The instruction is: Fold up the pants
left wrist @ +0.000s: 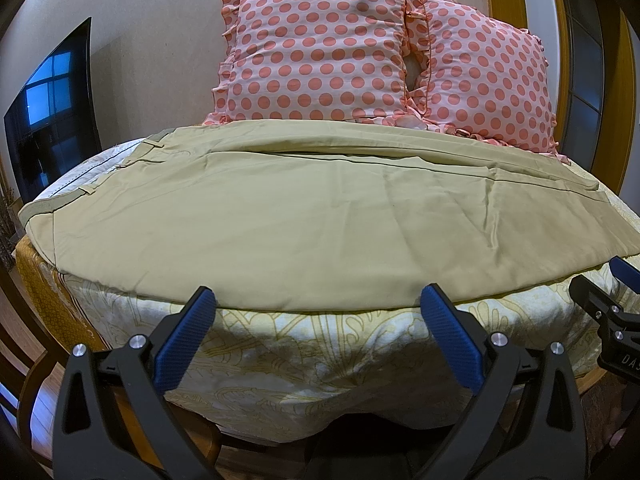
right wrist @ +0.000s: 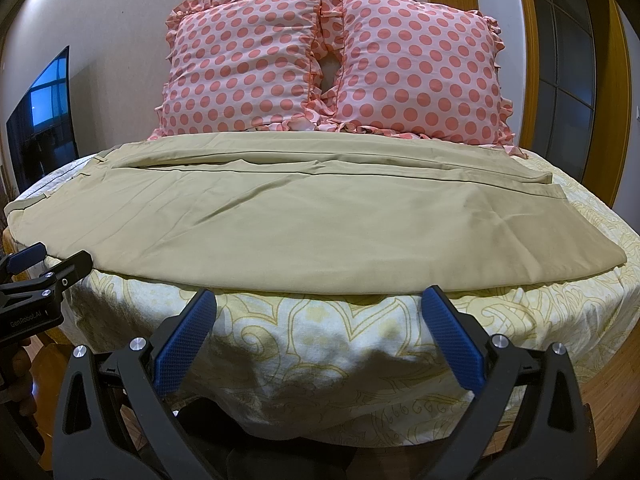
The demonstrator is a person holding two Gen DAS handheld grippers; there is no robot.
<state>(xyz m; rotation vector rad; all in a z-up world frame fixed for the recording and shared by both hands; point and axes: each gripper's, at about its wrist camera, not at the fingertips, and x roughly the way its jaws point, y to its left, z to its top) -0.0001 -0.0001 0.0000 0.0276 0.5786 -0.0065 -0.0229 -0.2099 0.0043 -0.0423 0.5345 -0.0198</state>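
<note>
**Both grippers spread wide at the near edge of the pants**

The jaws of both tools stand wide apart, holding nothing. The left gripper hovers at the near hem of the pants, its blue fingertips just short of the cloth edge and over the hanging bedsheet. The right gripper sits the same way, its fingertips just below the pants where the fabric ends.

The pants are tan and lie spread flat across the bed, lengthwise from side to side. The waistband with its belt loops is at the left end of the pants; the leg cuffs reach the right end. One leg lies behind the other, with a long seam line between them.

Behind the pants, two pink pillows with coral dots lean against the wall. Left of the pants a dark screen stands against the wall. Right of the pants is a wooden door frame.

In the right wrist view, the left gripper shows beside the waistband end.
</note>
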